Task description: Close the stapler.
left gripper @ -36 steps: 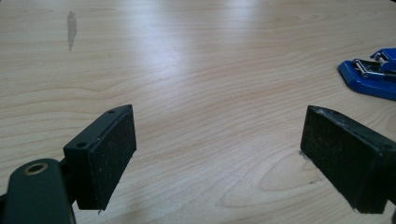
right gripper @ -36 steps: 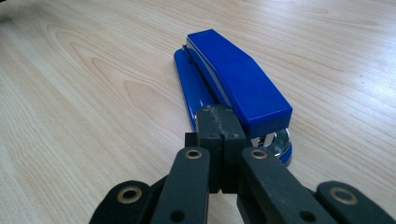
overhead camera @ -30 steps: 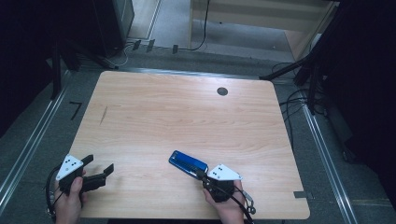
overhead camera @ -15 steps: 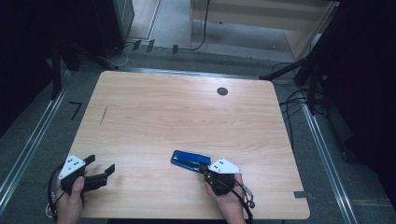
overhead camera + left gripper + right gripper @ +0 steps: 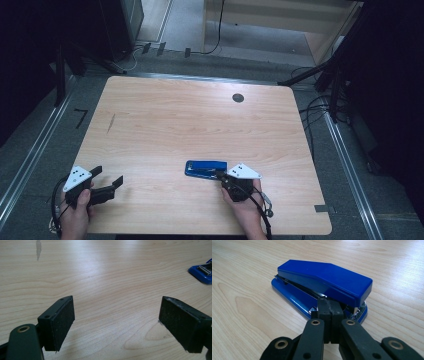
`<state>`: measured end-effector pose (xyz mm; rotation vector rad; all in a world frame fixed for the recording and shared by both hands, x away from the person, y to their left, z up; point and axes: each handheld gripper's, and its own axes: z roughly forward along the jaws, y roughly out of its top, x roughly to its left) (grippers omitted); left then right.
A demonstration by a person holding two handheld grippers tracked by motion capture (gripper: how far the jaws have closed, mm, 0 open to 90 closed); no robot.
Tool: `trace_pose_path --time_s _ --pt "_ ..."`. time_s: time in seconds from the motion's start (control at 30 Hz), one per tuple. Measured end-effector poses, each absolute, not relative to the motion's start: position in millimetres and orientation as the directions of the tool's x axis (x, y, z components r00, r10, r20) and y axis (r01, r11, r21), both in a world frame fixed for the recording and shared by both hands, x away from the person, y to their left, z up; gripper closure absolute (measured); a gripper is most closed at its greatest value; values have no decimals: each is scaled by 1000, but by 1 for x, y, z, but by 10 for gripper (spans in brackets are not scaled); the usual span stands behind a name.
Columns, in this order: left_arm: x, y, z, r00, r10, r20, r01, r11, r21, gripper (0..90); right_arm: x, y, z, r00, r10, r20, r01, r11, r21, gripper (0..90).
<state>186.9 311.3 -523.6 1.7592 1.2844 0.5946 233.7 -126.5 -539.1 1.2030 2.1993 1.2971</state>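
Right gripper: we record its jaws pressed flat together, nothing between them — the closed tips sit against the rear end of the stapler, at the gap between its top arm and base. In the high view it lies at the near right of the table, held in a hand.
Left gripper: we note its jaws spread wide, bare wood between the pads — nothing held. In the high view it rests at the near left corner, well apart from the stapler.
Stapler: blue, closed, lying flat on the table near the front edge, right of centre; long side running across the table. We also see its tip at the right edge of the left gripper view.
Table: light wood, a dark round grommet near its far edge.
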Motion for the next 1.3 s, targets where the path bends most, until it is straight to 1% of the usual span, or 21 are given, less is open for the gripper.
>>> trace_pose_path --time_s 0.63,0.77,0.93,0.97,1.07,1.1,1.13,1.17,1.2,1.23,1.27,1.3 --pt "187 311 -523 358 929 -98 521 -112 846 137 239 -129 -538 -588 800 117 498 244 832 900" --pt "187 311 -523 357 929 -100 521 -109 847 137 240 -128 -539 -589 799 120 500 244 831 900" --pt "186 311 -523 358 929 -98 520 -111 847 137 237 -130 -535 -610 779 146 504 239 830 900" --pt "186 310 -523 357 929 -98 520 -110 847 137 236 -133 -532 -616 771 159 506 233 831 809" --pt "186 311 -523 357 929 -98 519 -110 848 137 235 -136 -529 -628 760 167 507 237 829 722" --pt "186 311 -523 357 929 -98 519 -110 848 137 235 -136 -529 -628 760 167 507 237 829 722" --pt "186 311 -524 357 929 -99 519 -109 848 137 233 -138 -528 -630 758 167 505 237 830 687" --pt "186 311 -523 357 929 -98 518 -109 848 137 232 -142 -527 -634 757 157 497 243 833 595" --pt "186 311 -523 357 929 -98 518 -109 848 137 232 -142 -527 -634 757 157 497 243 833 595" --pt "186 310 -524 358 929 -97 518 -111 848 137 230 -145 -525 -646 745 166 491 238 838 481" --pt "186 310 -524 358 929 -97 518 -111 848 137 230 -145 -525 -646 745 166 491 238 838 481" --pt "186 310 -524 358 929 -97 518 -111 848 137 229 -146 -524 -648 744 162 486 240 840 418"
